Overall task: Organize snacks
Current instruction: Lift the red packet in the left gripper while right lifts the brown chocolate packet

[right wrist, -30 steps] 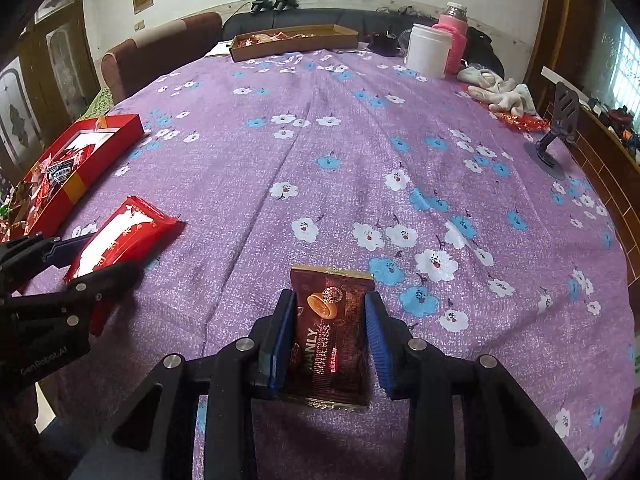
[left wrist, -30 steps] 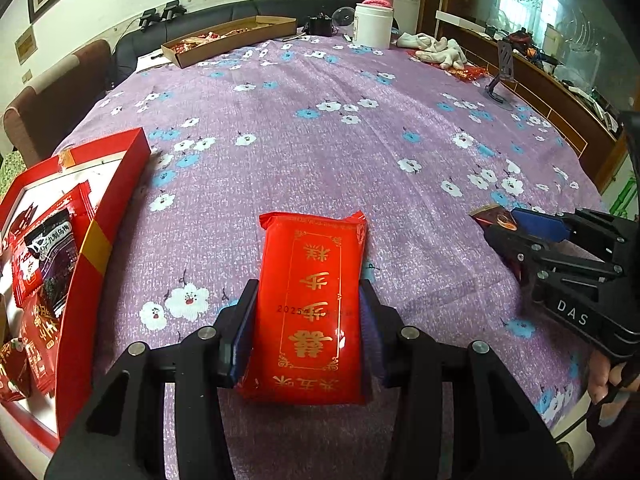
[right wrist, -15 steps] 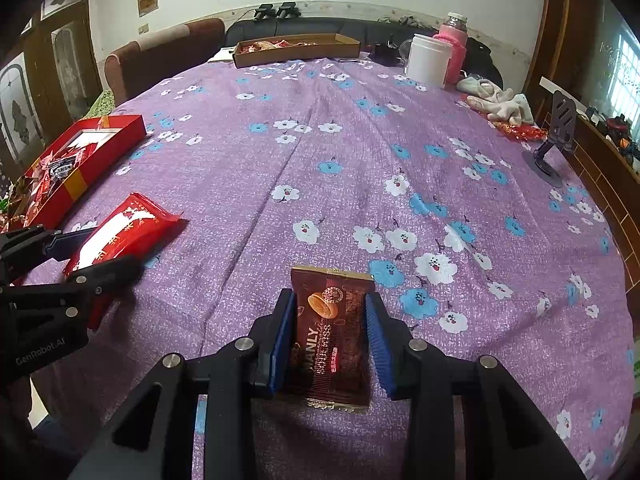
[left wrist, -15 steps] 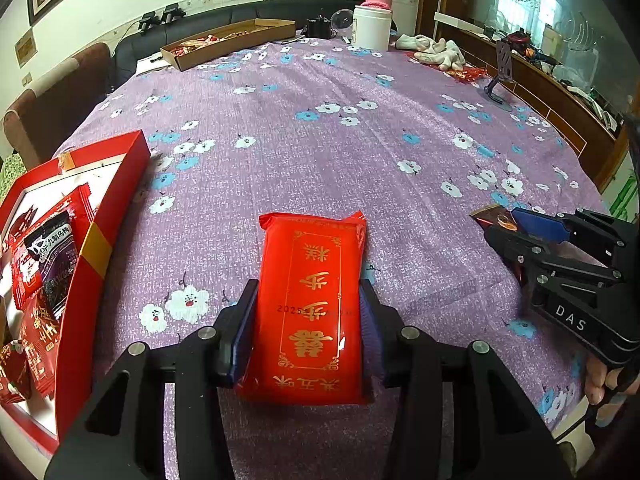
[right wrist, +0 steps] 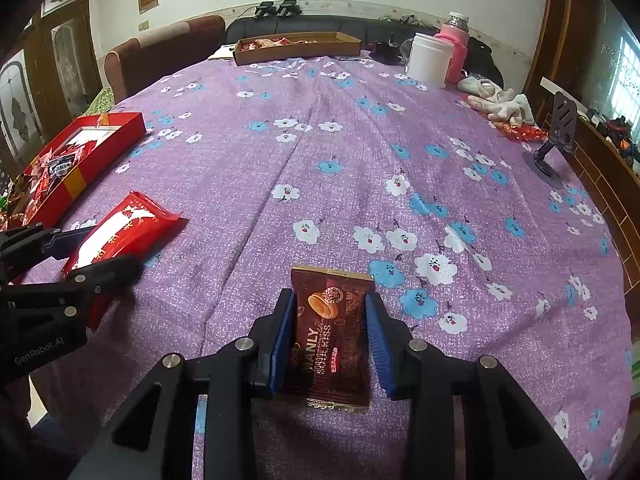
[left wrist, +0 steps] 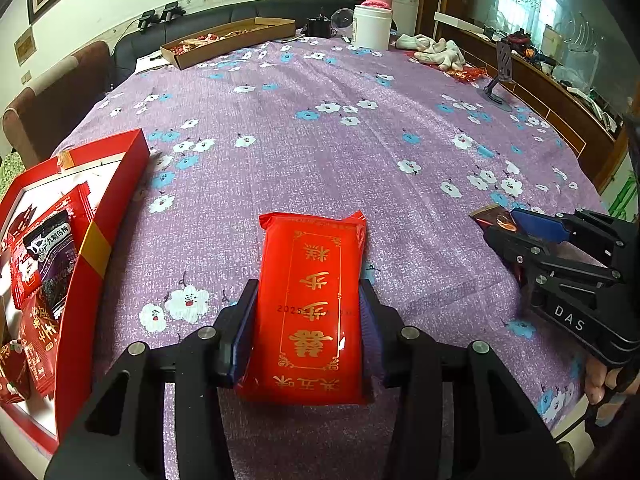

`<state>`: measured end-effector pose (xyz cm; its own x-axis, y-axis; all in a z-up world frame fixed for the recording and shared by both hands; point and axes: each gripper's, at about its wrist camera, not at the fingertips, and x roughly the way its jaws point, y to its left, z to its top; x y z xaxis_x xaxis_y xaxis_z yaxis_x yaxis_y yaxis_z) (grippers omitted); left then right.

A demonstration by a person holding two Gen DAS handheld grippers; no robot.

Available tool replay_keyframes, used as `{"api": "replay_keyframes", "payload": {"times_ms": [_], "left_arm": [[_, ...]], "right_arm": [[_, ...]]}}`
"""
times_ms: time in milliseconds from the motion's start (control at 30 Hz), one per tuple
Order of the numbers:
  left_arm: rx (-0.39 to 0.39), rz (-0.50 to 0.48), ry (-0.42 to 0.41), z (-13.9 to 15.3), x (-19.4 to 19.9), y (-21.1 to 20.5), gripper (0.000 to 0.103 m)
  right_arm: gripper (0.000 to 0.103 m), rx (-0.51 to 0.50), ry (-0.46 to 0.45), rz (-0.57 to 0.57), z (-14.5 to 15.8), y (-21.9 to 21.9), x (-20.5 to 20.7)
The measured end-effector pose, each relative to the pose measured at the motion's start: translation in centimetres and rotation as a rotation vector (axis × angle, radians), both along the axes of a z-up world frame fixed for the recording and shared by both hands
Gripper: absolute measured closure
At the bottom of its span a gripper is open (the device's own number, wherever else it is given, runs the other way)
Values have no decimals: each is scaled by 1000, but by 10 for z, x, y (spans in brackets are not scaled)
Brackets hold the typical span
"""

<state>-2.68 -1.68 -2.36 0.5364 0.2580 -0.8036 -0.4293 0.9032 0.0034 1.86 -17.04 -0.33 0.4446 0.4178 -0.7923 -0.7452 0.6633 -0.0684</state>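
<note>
My left gripper (left wrist: 306, 292) is shut on a red snack packet (left wrist: 310, 300) with gold characters, held just above the purple flowered tablecloth (left wrist: 320, 128). My right gripper (right wrist: 330, 304) is shut on a brown MANLY biscuit packet (right wrist: 332, 332). The right wrist view shows the left gripper (right wrist: 94, 248) with the red packet (right wrist: 120, 232) at the left. The left wrist view shows the right gripper (left wrist: 500, 226) with the brown packet (left wrist: 490, 216) at the right. A red gift box (left wrist: 100, 240) holding several snack packets lies at the left table edge, also in the right wrist view (right wrist: 80, 176).
A brown cardboard tray (right wrist: 296, 46) of snacks sits at the table's far side. A white jar (right wrist: 430, 58), a pink-sleeved bottle (right wrist: 456, 46), pale cloths (right wrist: 496, 100) and a black phone stand (right wrist: 556, 136) are at the far right.
The right gripper has lifted a little with the brown packet. The left gripper has barely moved with the red packet.
</note>
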Motion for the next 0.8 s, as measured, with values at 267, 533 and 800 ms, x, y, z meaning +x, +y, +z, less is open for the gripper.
{"api": "replay_keyframes", "payload": {"times_ms": [267, 533, 800], "left_arm": [[-4, 3, 3, 0, 1, -1, 58], [-17, -2, 4, 1, -1, 0, 58], [-53, -7, -10, 2, -8, 4, 58]], "right_arm": [[66, -1, 0, 0, 0, 0, 0], [66, -14, -2, -5, 0, 2, 0], [66, -16, -1, -18, 1, 3, 0]]}}
